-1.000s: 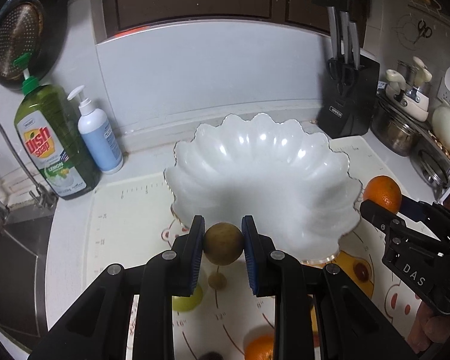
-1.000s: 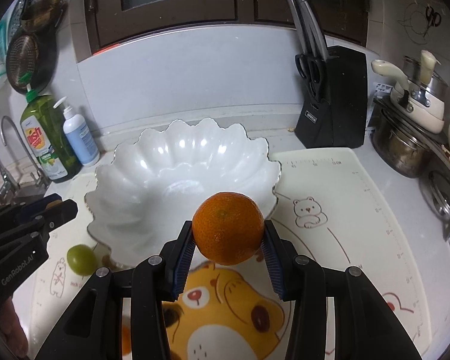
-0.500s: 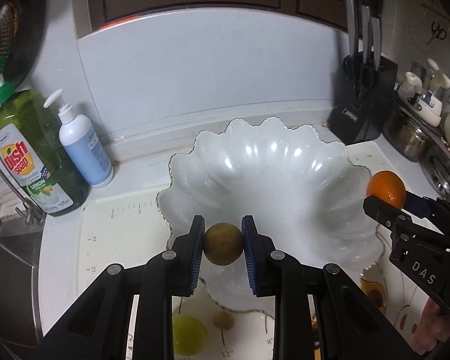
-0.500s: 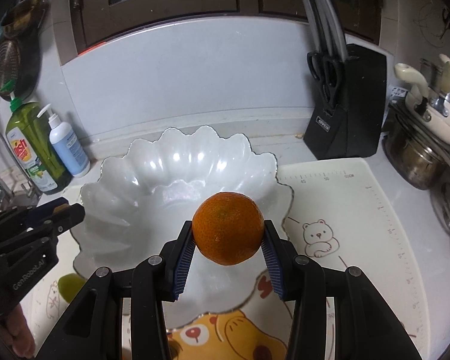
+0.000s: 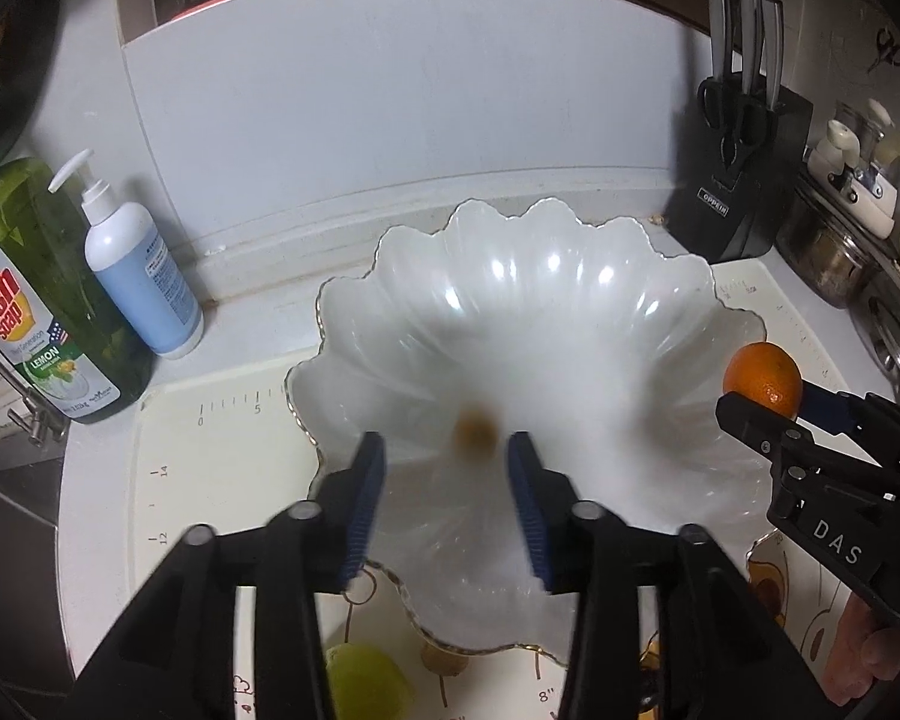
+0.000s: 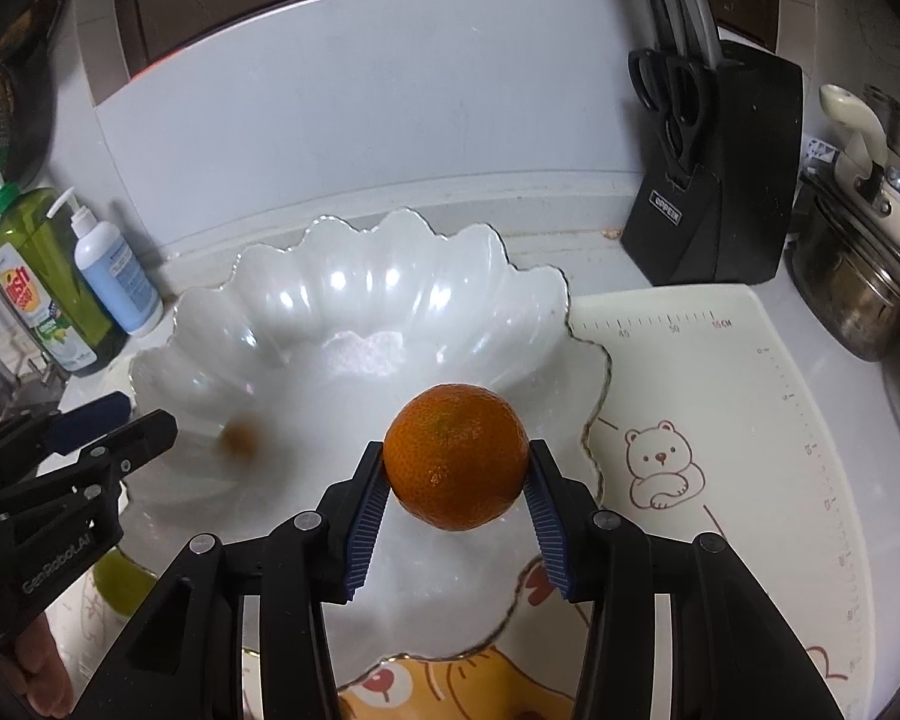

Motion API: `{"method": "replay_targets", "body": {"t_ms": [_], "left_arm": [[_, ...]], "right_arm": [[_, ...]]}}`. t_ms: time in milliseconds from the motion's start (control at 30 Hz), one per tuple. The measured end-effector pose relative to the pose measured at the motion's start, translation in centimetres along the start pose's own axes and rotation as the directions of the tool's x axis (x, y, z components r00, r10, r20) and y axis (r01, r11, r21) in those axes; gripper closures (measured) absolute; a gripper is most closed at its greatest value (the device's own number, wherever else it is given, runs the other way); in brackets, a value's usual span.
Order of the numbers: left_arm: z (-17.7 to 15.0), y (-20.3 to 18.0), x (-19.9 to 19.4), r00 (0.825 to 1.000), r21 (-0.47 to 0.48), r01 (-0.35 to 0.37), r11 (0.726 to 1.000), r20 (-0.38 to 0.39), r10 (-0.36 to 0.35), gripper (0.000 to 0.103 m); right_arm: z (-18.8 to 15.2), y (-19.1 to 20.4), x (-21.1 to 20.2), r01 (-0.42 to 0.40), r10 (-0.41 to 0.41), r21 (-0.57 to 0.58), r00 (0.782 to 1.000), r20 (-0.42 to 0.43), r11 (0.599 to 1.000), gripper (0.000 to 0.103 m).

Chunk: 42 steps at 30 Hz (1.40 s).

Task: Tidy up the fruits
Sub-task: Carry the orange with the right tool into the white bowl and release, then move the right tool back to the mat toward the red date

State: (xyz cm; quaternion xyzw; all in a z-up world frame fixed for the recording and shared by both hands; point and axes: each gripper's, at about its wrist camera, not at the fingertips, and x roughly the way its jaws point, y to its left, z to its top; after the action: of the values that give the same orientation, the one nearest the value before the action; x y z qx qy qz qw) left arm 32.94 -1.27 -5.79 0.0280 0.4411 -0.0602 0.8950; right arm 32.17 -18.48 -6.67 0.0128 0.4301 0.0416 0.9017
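Now the left tongs (image 5: 445,468), jaws just opening, have let the small brown fruit (image 5: 476,433) fall into the white bowl (image 5: 570,324); right tongs (image 6: 457,483) still pinch the orange (image 6: 457,456): lower it further inside the rim before releasing

a green dish soap bottle (image 5: 36,294) stands at nine o'clock, touching a white-and-blue pump bottle (image 5: 138,276). a black knife block (image 5: 744,180) with scissors sits at two o'clock. steel pots (image 6: 858,294) crowd three o'clock. a cartoon-printed measuring mat (image 6: 720,420) covers the counter.
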Motion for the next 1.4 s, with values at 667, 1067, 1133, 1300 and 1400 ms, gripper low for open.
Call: {"method": "replay_targets", "body": {"t_ms": [667, 1067, 1133, 1300, 1400], "left_arm": [[-2.0, 0.3, -4.5, 0.996, -0.012, -0.066, 0.998, 0.053, 0.067, 0.022], [-5.2, 0.4, -7.6, 0.992, -0.013, -0.097, 0.995, 0.08, 0.098, 0.019], [-5.9, 0.5, -8.0, 0.993, -0.016, -0.09, 0.996, 0.082, 0.091, 0.02], [-7.2, 0.6, -8.8, 0.992, -0.014, -0.093, 0.996, 0.088, 0.094, 0.019], [-8.0, 0.7, -9.2, 0.991, -0.013, -0.098, 0.995, 0.094, 0.099, 0.019]], "right_arm": [[-1.5, 0.6, -4.7, 0.089, -0.089, 0.004, 0.993, 0.081, 0.996, 0.021], [-3.9, 1.2, -7.0, 0.101, -0.1, -0.001, 0.99, 0.095, 0.995, 0.021], [-4.2, 1.4, -7.4, 0.105, -0.104, 0.0, 0.99, 0.099, 0.994, 0.021], [-5.1, 1.7, -8.3, 0.114, -0.113, -0.002, 0.987, 0.113, 0.993, 0.021], [-5.8, 1.9, -8.9, 0.107, -0.106, -0.005, 0.987, 0.119, 0.994, 0.021]]}}
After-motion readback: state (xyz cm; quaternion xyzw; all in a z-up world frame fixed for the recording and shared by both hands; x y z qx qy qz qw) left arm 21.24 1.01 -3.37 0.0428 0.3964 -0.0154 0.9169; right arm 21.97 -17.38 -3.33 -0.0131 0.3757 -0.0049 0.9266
